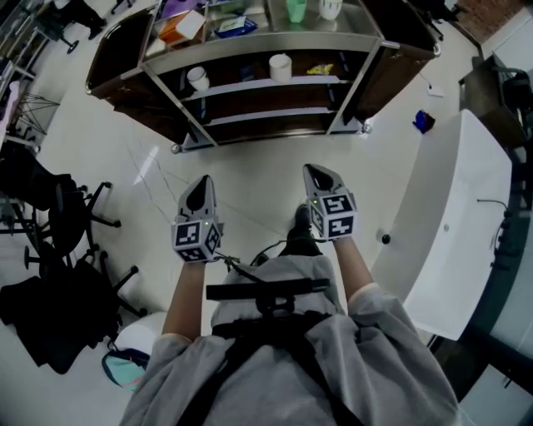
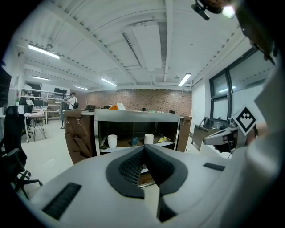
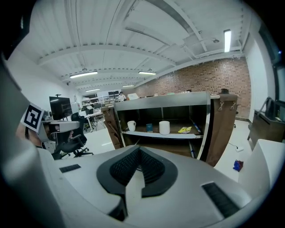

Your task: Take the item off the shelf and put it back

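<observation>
Task status: not started. Both tools are held over open floor, well apart from the shelf (image 1: 250,46). The left tool (image 2: 144,149) is clenched with nothing between its jaws, and the right tool (image 3: 138,151) is likewise clenched and empty. No item has been removed. On the middle board a mug (image 3: 131,125) stands at the left end, a roll (image 3: 164,127) near the centre and a yellow packet (image 3: 185,130) toward the right end. Which of these is the task's item cannot be told; all remain on the shelf. Remaining steps, by judgement: approach, open one tool, grasp, withdraw, then replace. Only the head view shows the top board, with an orange box (image 1: 179,25) at its left end and a green cup (image 1: 296,10) right of centre. It also shows the floor between tools and shelf. Only the gripper views show the middle board front-on, with a small blue box (image 3: 149,128) between mug and roll.
</observation>
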Action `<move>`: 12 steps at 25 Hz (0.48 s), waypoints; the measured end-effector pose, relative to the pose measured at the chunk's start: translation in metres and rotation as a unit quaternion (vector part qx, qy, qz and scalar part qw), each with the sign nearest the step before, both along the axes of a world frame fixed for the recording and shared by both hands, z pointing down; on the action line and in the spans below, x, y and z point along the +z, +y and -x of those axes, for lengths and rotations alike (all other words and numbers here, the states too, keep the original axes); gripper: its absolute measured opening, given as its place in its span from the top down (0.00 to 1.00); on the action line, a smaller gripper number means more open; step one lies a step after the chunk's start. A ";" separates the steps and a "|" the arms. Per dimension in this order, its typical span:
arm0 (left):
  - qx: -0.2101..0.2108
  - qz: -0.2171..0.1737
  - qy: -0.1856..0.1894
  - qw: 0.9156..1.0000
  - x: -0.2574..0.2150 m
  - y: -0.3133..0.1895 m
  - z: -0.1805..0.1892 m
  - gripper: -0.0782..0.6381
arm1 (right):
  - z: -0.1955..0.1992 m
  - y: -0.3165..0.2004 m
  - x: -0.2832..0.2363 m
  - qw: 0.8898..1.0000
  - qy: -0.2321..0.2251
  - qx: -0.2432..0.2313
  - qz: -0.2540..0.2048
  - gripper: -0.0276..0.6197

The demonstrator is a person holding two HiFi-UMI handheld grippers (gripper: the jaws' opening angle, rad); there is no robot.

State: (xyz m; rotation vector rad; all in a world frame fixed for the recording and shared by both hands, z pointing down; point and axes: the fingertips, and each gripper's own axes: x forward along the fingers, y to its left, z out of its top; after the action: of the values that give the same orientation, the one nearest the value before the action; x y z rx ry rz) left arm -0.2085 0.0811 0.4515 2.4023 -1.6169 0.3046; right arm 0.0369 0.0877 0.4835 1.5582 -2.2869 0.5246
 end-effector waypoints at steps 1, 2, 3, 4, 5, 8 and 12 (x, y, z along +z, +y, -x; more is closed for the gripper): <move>-0.002 0.000 0.000 1.000 0.000 -0.010 -0.007 0.88 | -0.005 -0.013 0.000 1.000 0.000 -0.005 0.001 0.94; -0.004 0.001 0.000 1.000 0.000 -0.020 -0.013 0.88 | -0.009 -0.025 0.000 1.000 0.000 -0.010 0.001 0.94; -0.007 0.002 -0.001 1.000 0.000 -0.029 -0.020 0.88 | -0.013 -0.037 -0.001 1.000 -0.001 -0.015 0.002 0.94; -0.010 0.004 -0.002 1.000 -0.001 -0.038 -0.027 0.88 | -0.017 -0.047 -0.001 1.000 -0.002 -0.021 0.005 0.94; -0.013 0.006 -0.001 1.000 -0.001 -0.046 -0.033 0.88 | -0.020 -0.056 -0.002 1.000 -0.004 -0.028 0.008 0.94; -0.031 0.012 0.001 0.999 0.000 -0.068 -0.048 0.88 | -0.027 -0.083 -0.003 0.999 -0.009 -0.050 0.019 0.94; -0.067 0.023 -0.004 0.997 0.005 -0.093 -0.061 0.88 | -0.034 -0.113 -0.003 0.996 -0.023 -0.077 0.025 0.94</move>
State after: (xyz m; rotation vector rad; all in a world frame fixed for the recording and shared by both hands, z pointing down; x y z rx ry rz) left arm -0.1476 -0.0119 0.4562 2.2477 -1.7450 0.3230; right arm 0.0709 -0.0252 0.4809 1.3457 -2.3848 0.5785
